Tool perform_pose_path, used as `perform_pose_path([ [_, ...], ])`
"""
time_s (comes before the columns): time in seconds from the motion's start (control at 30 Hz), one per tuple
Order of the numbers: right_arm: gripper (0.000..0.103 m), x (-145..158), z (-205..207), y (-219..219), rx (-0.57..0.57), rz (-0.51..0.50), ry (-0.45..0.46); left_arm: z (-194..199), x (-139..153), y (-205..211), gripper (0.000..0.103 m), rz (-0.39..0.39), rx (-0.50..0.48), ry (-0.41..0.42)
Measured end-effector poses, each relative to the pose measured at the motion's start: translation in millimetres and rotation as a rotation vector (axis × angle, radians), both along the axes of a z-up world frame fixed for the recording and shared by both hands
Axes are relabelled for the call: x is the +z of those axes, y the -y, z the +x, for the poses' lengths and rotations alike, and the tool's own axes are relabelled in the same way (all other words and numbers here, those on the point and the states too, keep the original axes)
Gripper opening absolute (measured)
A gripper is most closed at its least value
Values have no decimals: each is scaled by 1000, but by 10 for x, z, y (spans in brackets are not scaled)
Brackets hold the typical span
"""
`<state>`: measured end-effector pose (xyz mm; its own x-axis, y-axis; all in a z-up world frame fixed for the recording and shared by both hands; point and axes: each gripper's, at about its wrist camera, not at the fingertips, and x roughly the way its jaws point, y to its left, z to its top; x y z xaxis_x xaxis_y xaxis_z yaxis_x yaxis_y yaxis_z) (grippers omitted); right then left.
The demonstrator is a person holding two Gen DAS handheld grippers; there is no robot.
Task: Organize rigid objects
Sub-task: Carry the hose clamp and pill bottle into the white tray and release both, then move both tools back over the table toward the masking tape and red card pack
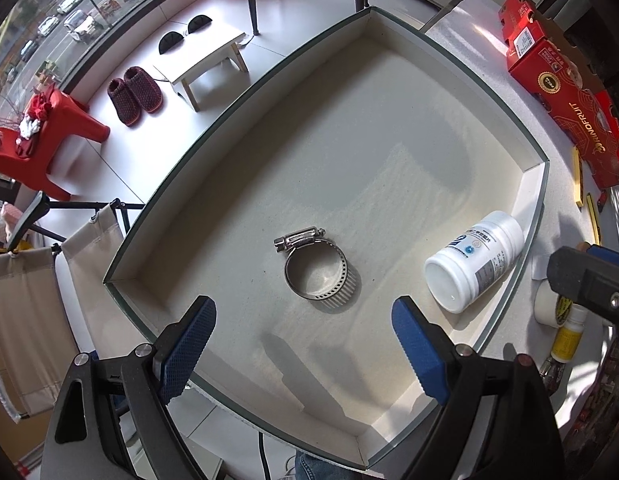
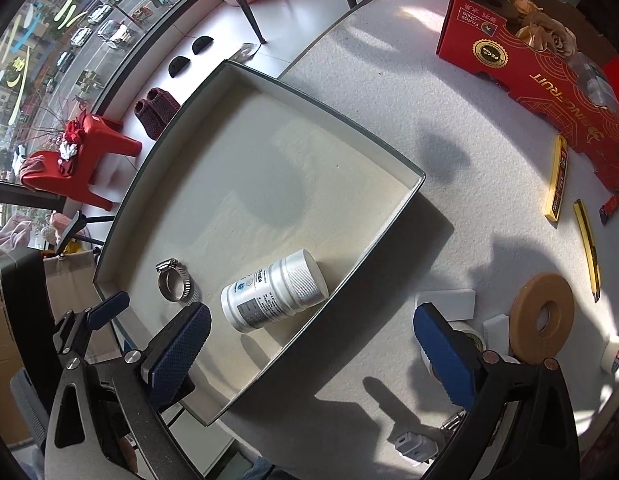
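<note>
Tray (image 1: 533, 184): a shallow square box with low straight walls, a thin dark green rim and a matte, cream, slightly grainy floor; it lies on the table (image 2: 389, 92), whose top is pale grey and speckled.
Hose clamp (image 1: 315, 268): a shiny steel band bent into a ring, with small slots along one side and a screw housing on its far side; it lies flat on the tray floor, near the middle toward the near wall, touching nothing else.
White bottle (image 1: 475, 260): a smooth plastic cylinder with a ribbed cap and a printed label; it lies on its side in the right part of the tray, the cap just beside the right wall, well apart from the hose clamp.
Left gripper (image 1: 305, 344): black frame, blue pads with a fine diamond pattern; the jaws stand wide apart above the near part of the tray, the hose clamp lies beyond them, and they hold and touch nothing.
Right gripper (image 2: 313, 344): same build; jaws spread very wide, one pad over the near corner of the tray, the other over the table at the right; nothing is between the pads.
Red carton (image 2: 549, 72): printed cardboard, standing far right on the table.
Tape roll (image 2: 543, 314): a flat brown ring, on the table near right.
</note>
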<state>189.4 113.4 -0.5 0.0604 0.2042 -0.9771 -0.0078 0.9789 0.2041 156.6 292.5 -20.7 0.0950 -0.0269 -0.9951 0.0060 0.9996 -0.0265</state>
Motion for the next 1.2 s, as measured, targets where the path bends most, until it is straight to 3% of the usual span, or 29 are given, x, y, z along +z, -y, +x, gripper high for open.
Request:
perform_pose_path([
  [0.4,102,95,-666,265,-46,7,-36,-380,163,154,92,5,-116,-26],
  [0.73,102,108,-1332,801,-216,22,-68,-623,169,655,92,15,-304,-38],
  [1.03,102,-29,-2075,1592,-519,36,-124,-838,263,1368,92,2,-557,-44],
  [1.2,102,-149,-2489,1910,-650,51,-168,-811,191,1837,92,-23,-584,-80],
])
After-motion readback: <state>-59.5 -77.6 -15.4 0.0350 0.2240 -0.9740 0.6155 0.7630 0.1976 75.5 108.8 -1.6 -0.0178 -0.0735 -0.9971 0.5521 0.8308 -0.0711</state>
